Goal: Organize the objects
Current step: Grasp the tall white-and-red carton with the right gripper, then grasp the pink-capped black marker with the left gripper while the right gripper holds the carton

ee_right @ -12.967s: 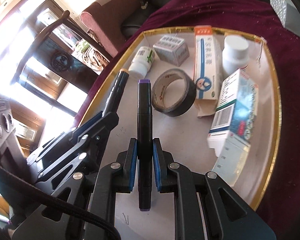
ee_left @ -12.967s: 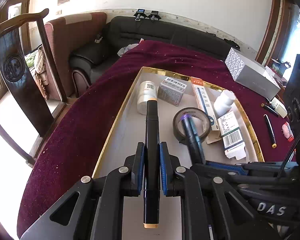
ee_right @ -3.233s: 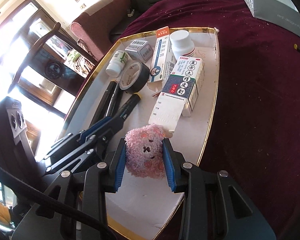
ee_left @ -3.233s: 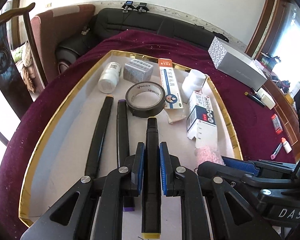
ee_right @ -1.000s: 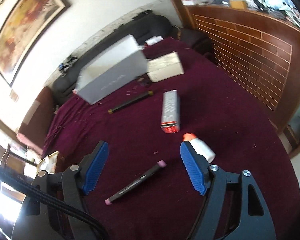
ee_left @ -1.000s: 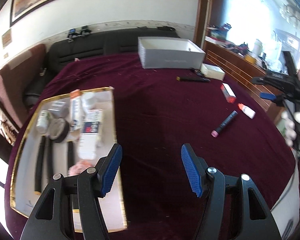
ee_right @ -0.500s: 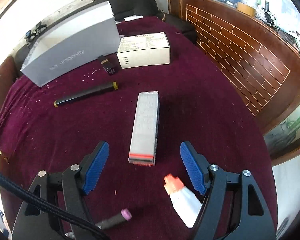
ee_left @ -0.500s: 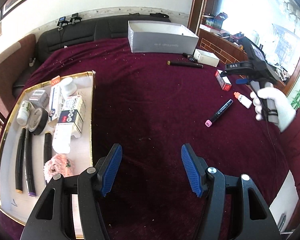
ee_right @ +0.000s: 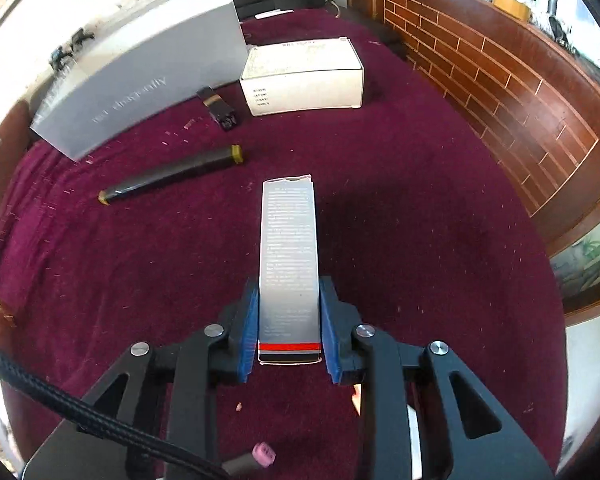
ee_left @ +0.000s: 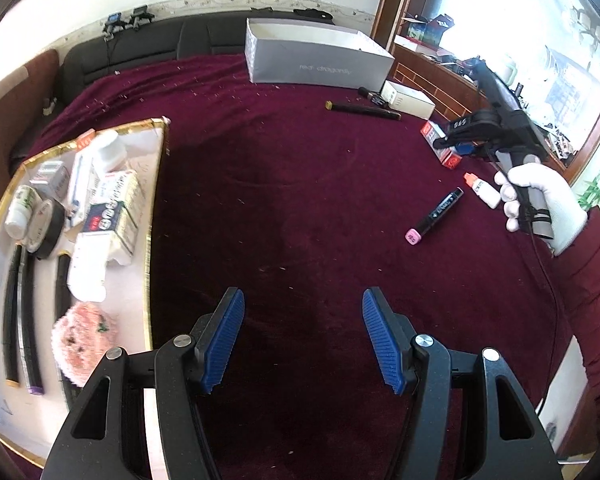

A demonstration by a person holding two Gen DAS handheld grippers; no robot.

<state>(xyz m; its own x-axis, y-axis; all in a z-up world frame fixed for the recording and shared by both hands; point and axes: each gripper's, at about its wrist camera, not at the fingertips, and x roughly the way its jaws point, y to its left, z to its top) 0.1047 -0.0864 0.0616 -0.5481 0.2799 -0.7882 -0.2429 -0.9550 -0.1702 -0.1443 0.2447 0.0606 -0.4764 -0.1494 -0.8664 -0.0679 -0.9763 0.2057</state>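
Half a second on, the right gripper (ee_right: 287, 334) has dropped from a hover over the slim grey carton with a red band (ee_right: 289, 264) to closing on it, blue pads pressed flat against both long sides near the banded end. The carton lies on the burgundy velvet tablecloth (ee_right: 400, 240), its far end pointing toward a white printed box (ee_right: 304, 80) and a long grey shoebox (ee_right: 140, 84); whether it has left the cloth cannot be told.

Across the table, the left gripper (ee_left: 302, 338) hangs unclenched and holding nothing, jaws wide over bare cloth beside the gold-rimmed white tray (ee_left: 150, 280). That tray already carries three black markers (ee_left: 20, 308), a roll of dark tape (ee_left: 46, 228), several medicine boxes (ee_left: 112, 208), white bottles (ee_left: 18, 212) and a pink fluffy toy (ee_left: 82, 344).

Awaiting collection on the cloth: a black marker with yellow ends (ee_right: 172, 176), a pink-capped black marker (ee_left: 434, 218) and a small white dropper bottle with an orange cap (ee_left: 484, 190).

Risk appears to lie in the grip point. Held close to one end, the long carton could pivot downward or slide through the pads once lifted. Thin card could also crush under a hard squeeze. With the tray crowded, a careless set-down might topple the stacked medicine boxes.
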